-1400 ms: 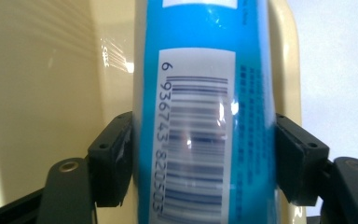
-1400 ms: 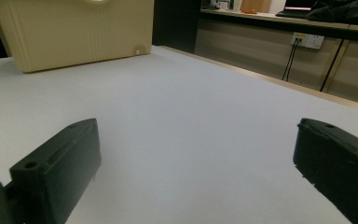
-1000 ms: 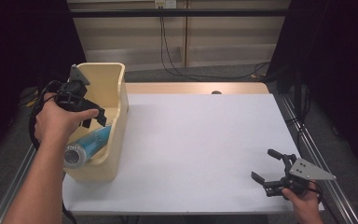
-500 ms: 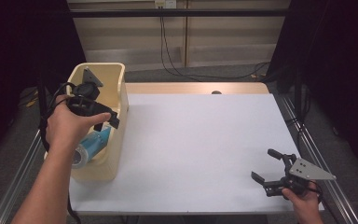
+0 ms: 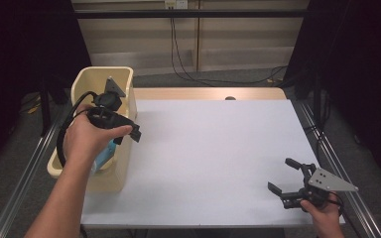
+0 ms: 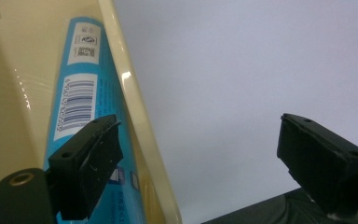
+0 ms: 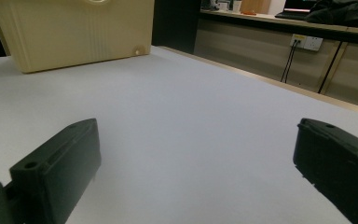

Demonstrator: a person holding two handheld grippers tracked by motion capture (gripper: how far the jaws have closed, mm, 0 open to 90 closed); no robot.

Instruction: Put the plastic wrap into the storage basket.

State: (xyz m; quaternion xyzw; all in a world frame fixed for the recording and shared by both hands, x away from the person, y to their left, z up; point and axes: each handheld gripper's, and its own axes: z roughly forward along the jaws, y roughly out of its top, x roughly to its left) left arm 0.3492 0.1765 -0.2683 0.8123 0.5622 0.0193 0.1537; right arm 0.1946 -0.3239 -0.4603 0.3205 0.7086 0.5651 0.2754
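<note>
Inside the cream bin [image 5: 124,99], a blue tube [image 5: 104,154], perhaps half hidden beneath the just-opening, empty left hand-held gripper [image 5: 129,135].

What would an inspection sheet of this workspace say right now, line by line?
Surface: white table, bare.
Job's things: blue tube lies inside cream bin at the table's left edge.
Clutter: nothing seen.
Grippers: left gripper over the bin's rim, jaws just been opening, nothing between them; right gripper open, near the table's front right corner.
Cables: black cable loops from left gripper.
Surroundings: wall sockets, dark curtains.
</note>
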